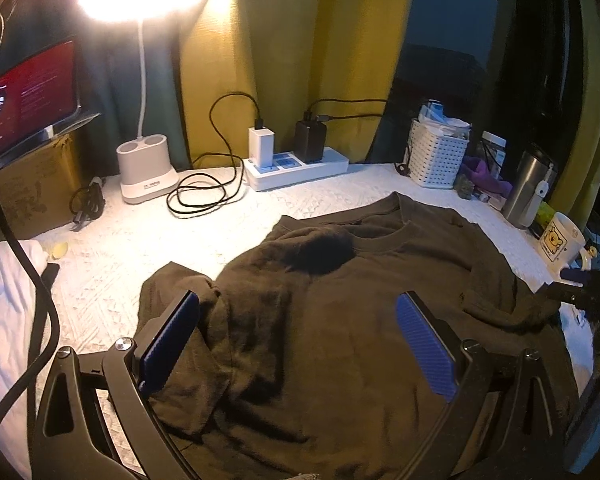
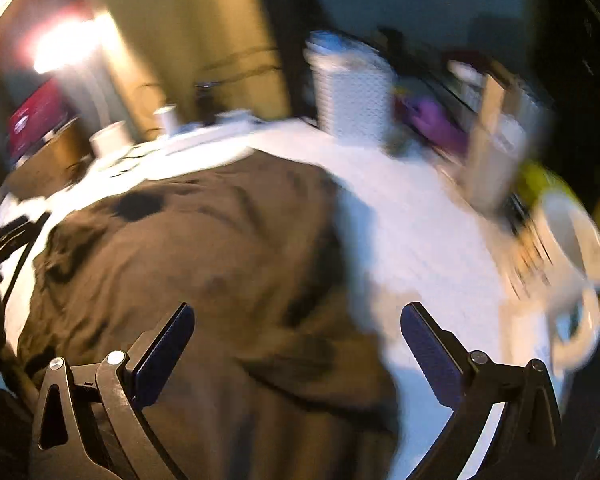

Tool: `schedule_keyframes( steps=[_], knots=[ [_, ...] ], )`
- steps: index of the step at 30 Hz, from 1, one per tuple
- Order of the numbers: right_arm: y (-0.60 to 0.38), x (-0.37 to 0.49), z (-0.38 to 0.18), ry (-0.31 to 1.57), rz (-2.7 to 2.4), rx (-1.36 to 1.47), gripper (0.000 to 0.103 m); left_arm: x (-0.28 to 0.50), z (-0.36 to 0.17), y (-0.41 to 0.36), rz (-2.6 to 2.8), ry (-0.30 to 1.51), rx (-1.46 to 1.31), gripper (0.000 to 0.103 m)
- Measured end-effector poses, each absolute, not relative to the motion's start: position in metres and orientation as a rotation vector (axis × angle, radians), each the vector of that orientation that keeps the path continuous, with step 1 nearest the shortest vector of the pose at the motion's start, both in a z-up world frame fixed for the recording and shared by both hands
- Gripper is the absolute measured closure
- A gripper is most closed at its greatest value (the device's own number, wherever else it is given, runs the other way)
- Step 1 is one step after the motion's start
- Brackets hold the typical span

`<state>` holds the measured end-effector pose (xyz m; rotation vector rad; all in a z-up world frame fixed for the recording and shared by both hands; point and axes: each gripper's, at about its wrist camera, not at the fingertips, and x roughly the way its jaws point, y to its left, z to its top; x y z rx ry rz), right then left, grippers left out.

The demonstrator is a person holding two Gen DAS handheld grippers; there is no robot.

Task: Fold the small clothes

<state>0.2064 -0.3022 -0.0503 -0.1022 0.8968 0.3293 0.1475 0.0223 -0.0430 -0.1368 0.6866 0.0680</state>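
While spread flat on white bedding (image 1: 148, 232), neckline away, waiting on a first fold.

Dark t-shirt (image 1: 340, 320) lying chest-up across the mattress, collar toward the power strip (image 1: 296, 168) and lamp base (image 1: 148, 172), long axis running straight out from both cameras. Left gripper (image 1: 298, 344) poised low over the left half, jaws spread wide and empty, left pad beside the crumpled sleeve (image 1: 176, 312). Right gripper (image 2: 298, 350) likewise wide apart with nothing between the pads, straddling the shirt's right edge, bare bedding under its right finger; right view blurred. Sleeve on each side nearest its own gripper; left side looks the readier to be pinched and folded inward.
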Motion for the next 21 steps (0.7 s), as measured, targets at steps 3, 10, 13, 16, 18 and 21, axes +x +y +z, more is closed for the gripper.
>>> schedule_keyframes(
  steps=[3,10,13,16,18,21],
  knots=[
    [-0.336,0.208,-0.067,0.952,0.308,0.001,0.005,0.148,-0.044,0.019,0.059,0.692,-0.133,0.005],
    [-0.329,0.203,-0.081,0.978,0.39,0.005,0.039,0.144,-0.04,0.015,0.057,0.692,-0.12,0.005],
    [-0.315,0.197,-0.084,0.988,0.432,-0.041,0.044,0.141,-0.04,0.014,0.057,0.693,-0.117,0.005],
    [-0.304,0.187,-0.08,0.981,0.463,-0.066,0.044,0.137,-0.041,0.014,0.056,0.693,-0.121,0.005],
    [-0.297,0.179,-0.078,0.99,0.486,-0.077,0.044,0.135,-0.042,0.015,0.055,0.695,-0.125,0.005],
    [-0.286,0.169,-0.084,1.025,0.492,-0.11,0.044,0.132,-0.044,0.015,0.05,0.697,-0.13,0.005]
  ],
)
